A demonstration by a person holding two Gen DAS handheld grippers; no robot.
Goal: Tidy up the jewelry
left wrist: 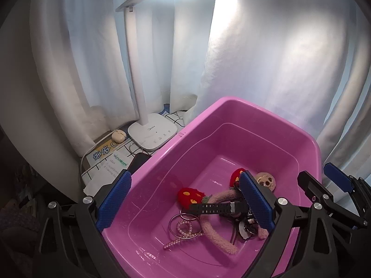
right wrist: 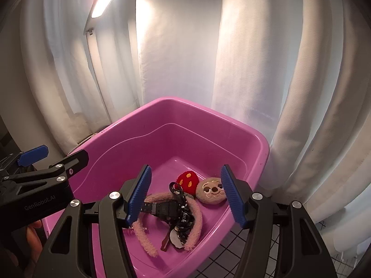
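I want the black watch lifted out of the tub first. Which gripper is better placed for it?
Probably the right gripper: it is open, with the black watch lying between its pads. The left gripper, also open, points more toward the pearl clip.

White curtains point(left wrist: 266, 64) behind, lit white desk lamp point(left wrist: 151, 132) at left, grid-patterned tablecloth point(right wrist: 234, 250) underneath

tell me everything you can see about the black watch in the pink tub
The black watch looks like a digital sports watch with a matte, rubbery strap punched with rows of holes. It is unbuckled and stretched out nearly flat, strap end pointing left in the left wrist view. It lies in the pink tub, draped across the fuzzy pink headband, its case end beside a tangle of black cords. Neither gripper touches it.
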